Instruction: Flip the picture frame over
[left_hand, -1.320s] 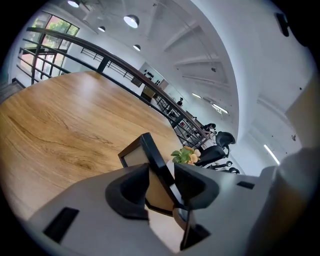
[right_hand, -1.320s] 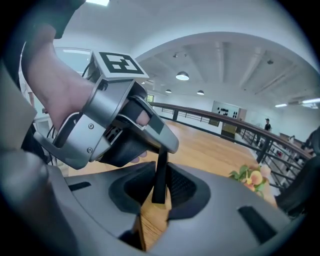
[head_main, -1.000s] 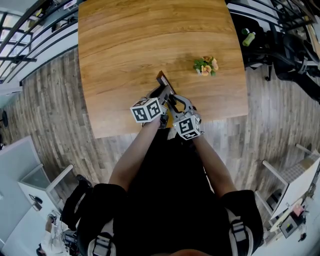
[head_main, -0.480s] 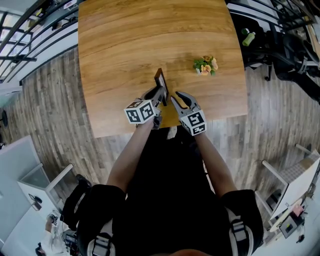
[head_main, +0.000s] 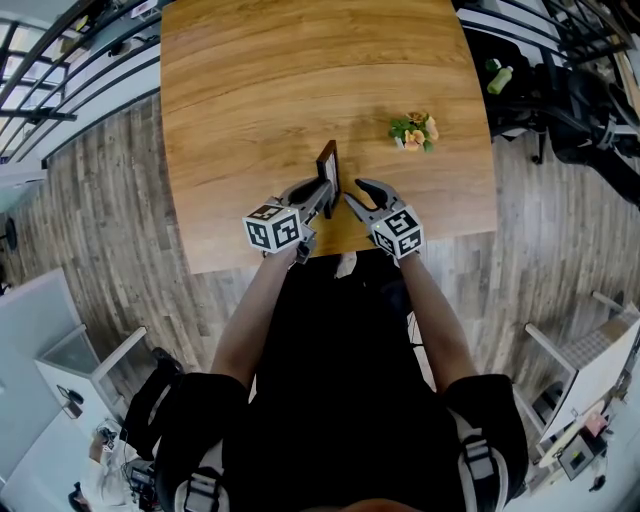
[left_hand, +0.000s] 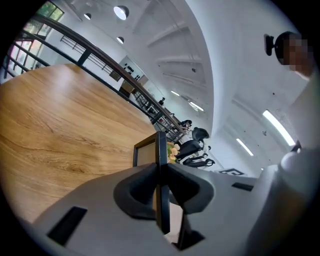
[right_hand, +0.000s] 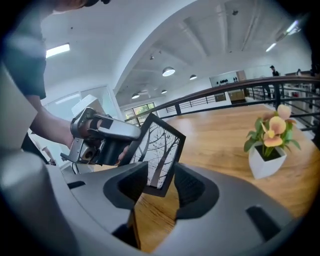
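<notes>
We are holding the picture frame on edge with 1 gripper.

Our left gripper (head_main: 322, 190) is pinching the dark picture frame (head_main: 327, 165) by its thin edge, both pads pressing on it. The frame is standing upright at the wooden table (head_main: 260, 90), well to the left of the small potted flower (head_main: 412, 131) and nearer to us than it. Our right gripper (head_main: 358, 190) is hovering just beside the frame, on the side toward the potted flower. Its 2 jaws have just been opening and are standing apart, with the frame's lower corner showing between them and touching neither pad. The tree print is facing the right gripper.
</notes>
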